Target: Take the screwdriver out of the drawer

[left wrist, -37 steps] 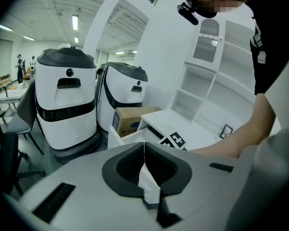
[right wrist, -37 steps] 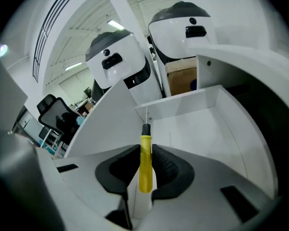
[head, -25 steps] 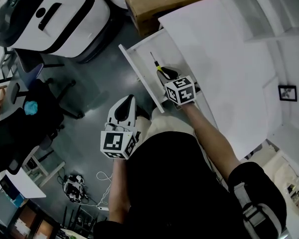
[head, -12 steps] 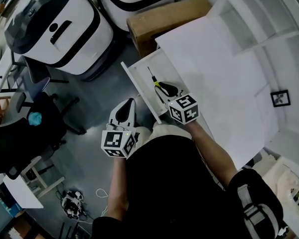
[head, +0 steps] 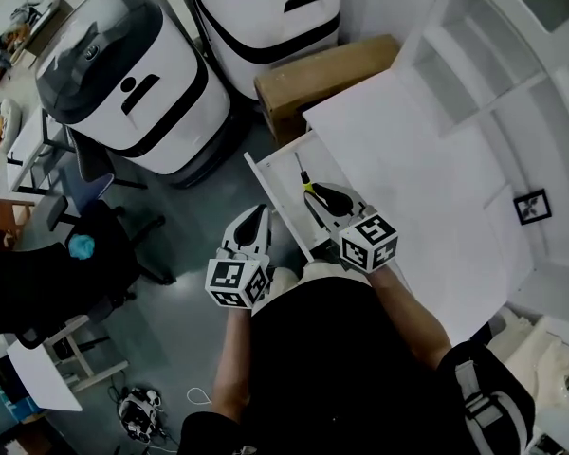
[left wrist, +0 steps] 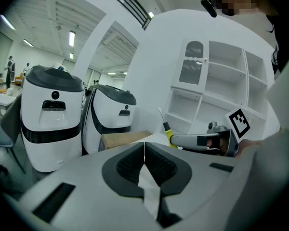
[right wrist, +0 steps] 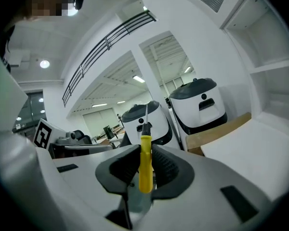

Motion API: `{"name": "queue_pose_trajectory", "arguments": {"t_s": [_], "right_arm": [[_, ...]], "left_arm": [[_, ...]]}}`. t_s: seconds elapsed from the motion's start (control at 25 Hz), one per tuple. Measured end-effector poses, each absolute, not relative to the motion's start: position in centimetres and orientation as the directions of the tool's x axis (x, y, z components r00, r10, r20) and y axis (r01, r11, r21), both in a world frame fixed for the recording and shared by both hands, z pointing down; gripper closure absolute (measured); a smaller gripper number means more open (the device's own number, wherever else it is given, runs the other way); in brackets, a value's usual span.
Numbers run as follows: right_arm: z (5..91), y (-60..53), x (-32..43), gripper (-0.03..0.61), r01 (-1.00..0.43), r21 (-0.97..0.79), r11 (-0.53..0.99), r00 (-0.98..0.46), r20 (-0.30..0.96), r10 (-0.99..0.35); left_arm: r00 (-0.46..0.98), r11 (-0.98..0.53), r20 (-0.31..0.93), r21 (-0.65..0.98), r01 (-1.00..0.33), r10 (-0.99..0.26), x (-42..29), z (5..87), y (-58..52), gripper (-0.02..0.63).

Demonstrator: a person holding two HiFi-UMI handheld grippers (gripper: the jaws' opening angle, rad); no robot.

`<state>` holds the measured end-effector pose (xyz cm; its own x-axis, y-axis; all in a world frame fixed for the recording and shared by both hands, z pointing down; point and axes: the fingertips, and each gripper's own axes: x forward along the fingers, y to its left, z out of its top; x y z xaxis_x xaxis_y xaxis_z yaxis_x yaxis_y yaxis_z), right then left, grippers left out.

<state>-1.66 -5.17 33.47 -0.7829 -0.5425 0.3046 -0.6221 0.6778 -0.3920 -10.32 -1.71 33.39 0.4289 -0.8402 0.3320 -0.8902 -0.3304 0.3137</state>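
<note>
A screwdriver (right wrist: 145, 165) with a yellow handle and a thin metal shaft stands upright between the pads of my right gripper (right wrist: 145, 154), which is shut on the handle. In the head view the right gripper (head: 315, 195) holds the screwdriver (head: 304, 179) up over the open white drawer (head: 277, 173). My left gripper (head: 253, 227) hangs beside the drawer front, over the floor, jaws shut with nothing in them. From the left gripper view, the left gripper (left wrist: 144, 150) is shut, and the screwdriver (left wrist: 166, 129) sticks out of the right gripper (left wrist: 202, 141) beyond it.
The drawer belongs to a white desk (head: 427, 169) with a white shelf unit (head: 484, 55) behind it. A cardboard box (head: 327, 74) and two big white machines (head: 123, 93) (head: 266, 17) stand on the floor beyond. Dark office chairs (head: 76, 254) are at the left.
My right gripper has risen with the screwdriver, lifting it up from the drawer. The left gripper has risen a little too, still shut.
</note>
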Motion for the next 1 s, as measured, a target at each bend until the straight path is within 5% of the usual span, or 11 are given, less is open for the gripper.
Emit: {"name": "queue_pose_trajectory", "arguments": {"t_s": [0.28, 1.0], "right_arm": [[31.0, -4.5, -1.0, 0.489, -0.596, -0.37, 0.713, -0.802, 0.223, -0.555], [31.9, -4.4, -0.2, 0.491, -0.629, -0.345, 0.697, -0.777, 0.253, -0.576]], "left_arm": [[0.437, -0.35, 0.305, 0.301, -0.887, -0.846, -9.5, 32.4, -2.1, 0.589], [0.443, -0.351, 0.317, 0.307, -0.885, -0.839, -9.7, 33.0, -1.7, 0.589]]}}
